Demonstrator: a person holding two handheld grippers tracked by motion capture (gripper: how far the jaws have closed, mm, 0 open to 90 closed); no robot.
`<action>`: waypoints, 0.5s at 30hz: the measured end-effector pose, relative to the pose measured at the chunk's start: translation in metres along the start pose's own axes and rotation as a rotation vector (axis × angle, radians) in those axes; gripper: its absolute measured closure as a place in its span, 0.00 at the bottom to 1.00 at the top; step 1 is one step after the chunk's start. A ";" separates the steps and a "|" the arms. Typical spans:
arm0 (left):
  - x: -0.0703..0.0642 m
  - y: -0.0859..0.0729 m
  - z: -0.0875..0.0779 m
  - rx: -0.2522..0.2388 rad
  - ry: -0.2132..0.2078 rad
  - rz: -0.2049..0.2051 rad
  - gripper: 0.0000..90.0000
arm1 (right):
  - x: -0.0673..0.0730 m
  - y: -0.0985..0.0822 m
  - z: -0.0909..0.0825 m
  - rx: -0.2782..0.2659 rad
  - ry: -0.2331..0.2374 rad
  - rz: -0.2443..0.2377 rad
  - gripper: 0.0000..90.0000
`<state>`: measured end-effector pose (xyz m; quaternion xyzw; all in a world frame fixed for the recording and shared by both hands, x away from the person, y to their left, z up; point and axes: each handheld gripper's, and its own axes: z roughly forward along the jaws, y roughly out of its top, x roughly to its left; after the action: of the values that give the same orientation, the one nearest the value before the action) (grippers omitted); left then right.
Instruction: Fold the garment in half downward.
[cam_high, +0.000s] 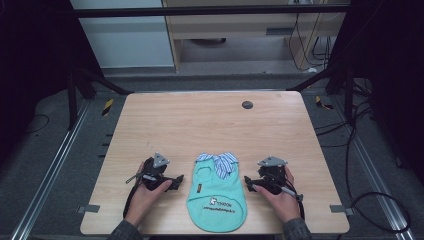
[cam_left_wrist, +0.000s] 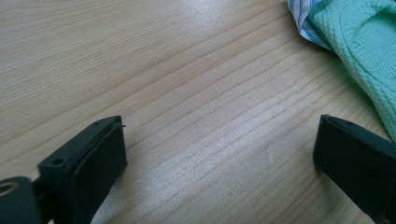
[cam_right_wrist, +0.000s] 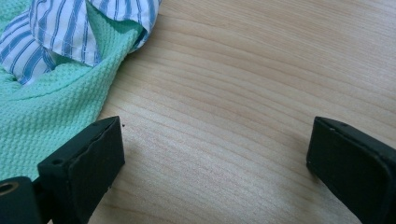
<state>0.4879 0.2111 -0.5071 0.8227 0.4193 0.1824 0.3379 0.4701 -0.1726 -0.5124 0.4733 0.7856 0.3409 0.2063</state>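
A small mint-green garment with a blue-and-white striped collar lies flat near the table's front edge, with white lettering near its hem. My left gripper rests on the table just left of it, held by a hand, jaws open toward the cloth. My right gripper sits just right of it, likewise open. In the left gripper view the left gripper spans bare wood, with the garment at the upper right. In the right gripper view the right gripper is open, its left jaw beside the garment and collar.
The light wooden table has a dark round grommet at the back right. Metal brackets sit at the front corners. Black frame struts stand at the table's rear corners, and cables lie on the floor to the right.
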 end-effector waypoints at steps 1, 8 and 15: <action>0.000 0.001 -0.001 0.004 -0.003 0.003 0.05 | 0.000 0.000 0.000 -0.001 0.001 0.001 0.06; -0.005 0.016 -0.010 -0.032 -0.049 0.000 0.10 | 0.007 0.016 -0.006 0.025 0.020 -0.003 0.15; -0.011 0.057 -0.008 -0.025 -0.087 0.060 0.18 | 0.017 0.046 0.001 0.078 0.045 -0.100 0.35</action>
<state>0.5091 0.1809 -0.4615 0.8377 0.3771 0.1616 0.3604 0.4905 -0.1424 -0.4793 0.4334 0.8254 0.3098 0.1867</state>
